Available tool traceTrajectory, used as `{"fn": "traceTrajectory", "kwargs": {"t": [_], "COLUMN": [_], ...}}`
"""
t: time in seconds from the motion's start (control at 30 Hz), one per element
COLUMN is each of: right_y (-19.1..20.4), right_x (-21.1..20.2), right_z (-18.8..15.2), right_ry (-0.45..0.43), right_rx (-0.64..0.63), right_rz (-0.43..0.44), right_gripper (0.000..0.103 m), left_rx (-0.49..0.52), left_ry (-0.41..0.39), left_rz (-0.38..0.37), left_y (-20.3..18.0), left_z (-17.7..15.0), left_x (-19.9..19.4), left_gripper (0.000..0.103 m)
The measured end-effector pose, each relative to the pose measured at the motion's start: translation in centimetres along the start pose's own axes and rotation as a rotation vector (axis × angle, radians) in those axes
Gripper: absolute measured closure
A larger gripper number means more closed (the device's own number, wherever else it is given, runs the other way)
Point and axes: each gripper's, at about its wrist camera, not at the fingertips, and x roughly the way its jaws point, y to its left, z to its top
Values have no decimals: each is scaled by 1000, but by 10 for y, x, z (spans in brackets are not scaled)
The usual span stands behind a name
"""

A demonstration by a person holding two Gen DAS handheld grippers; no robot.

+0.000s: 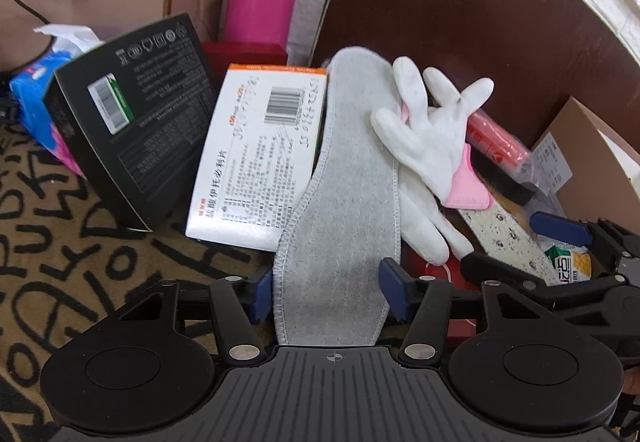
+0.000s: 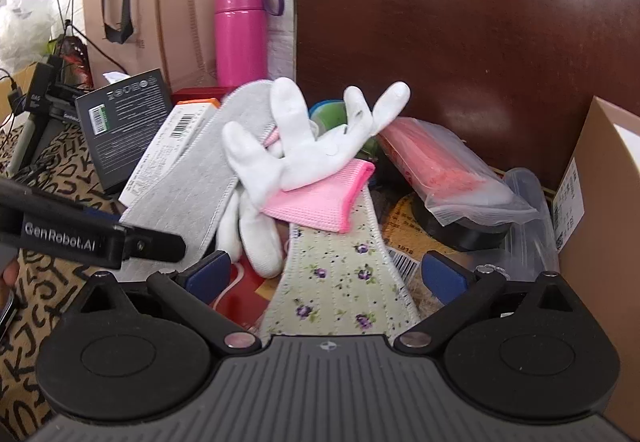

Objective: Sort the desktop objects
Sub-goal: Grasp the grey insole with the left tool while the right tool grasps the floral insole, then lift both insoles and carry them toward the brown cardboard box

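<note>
The grey insole (image 1: 340, 178) ran lengthwise straight away from the left gripper (image 1: 326, 292), its heel end lying between the blue pads, which stood apart at its edges rather than pinching it. The right gripper (image 2: 328, 274) was also spread, straddling the floral insole (image 2: 340, 282), which likewise pointed away under the white glove (image 2: 296, 150).

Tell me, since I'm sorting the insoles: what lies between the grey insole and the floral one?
The white glove with its pink cuff lies between the grey insole and floral insole, clearest in the right wrist view.
</note>
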Motion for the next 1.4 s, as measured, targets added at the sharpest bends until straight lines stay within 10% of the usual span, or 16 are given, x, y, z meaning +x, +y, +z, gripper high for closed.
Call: {"fn": "traceTrajectory", "kwargs": {"t": [0.47, 1.4], "right_y": [4, 28], "right_x": [-1, -125], "right_z": [1, -86], "right_ry": [9, 71], "right_rx": [-62, -39], "right_rz": [-50, -6], "right_gripper": [38, 40], "left_rx": [6, 55], "left_ry": [-22, 0], "left_rz": [-8, -24], "left_y": [-7, -50], "left_z": [0, -84], "left_x": [-17, -115], "left_gripper": [93, 94]}}
